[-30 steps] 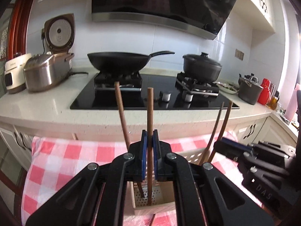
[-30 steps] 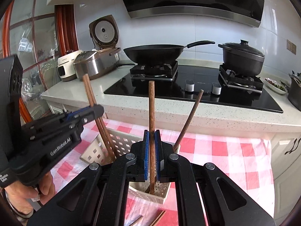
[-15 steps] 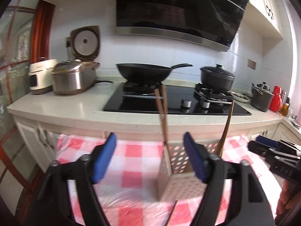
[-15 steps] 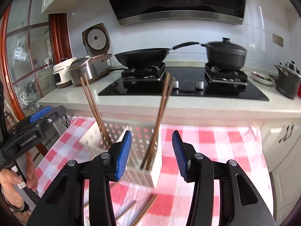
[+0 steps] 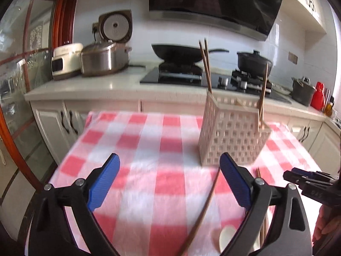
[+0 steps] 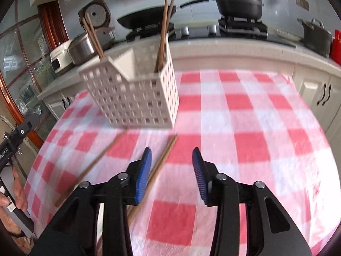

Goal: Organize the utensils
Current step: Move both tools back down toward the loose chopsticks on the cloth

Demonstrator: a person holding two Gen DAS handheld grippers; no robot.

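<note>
The white perforated plastic caddy [image 6: 136, 100] stands at the far left of the table with the red-and-white checked cloth [image 6: 245, 128] and blocks that quarter. Brown wooden chopsticks [image 6: 163, 32] rise upright from its compartments, obstructing any pass low over its rim. Near the caddy, loose brown chopsticks [image 6: 157, 170] lie flat on the cloth: a pair just beside the right tool [image 6: 171, 170] and a single stick [image 6: 96, 162] further left. The right half of the cloth is bare and passable. Left of the caddy, in the left wrist view, the cloth is also bare.
</note>
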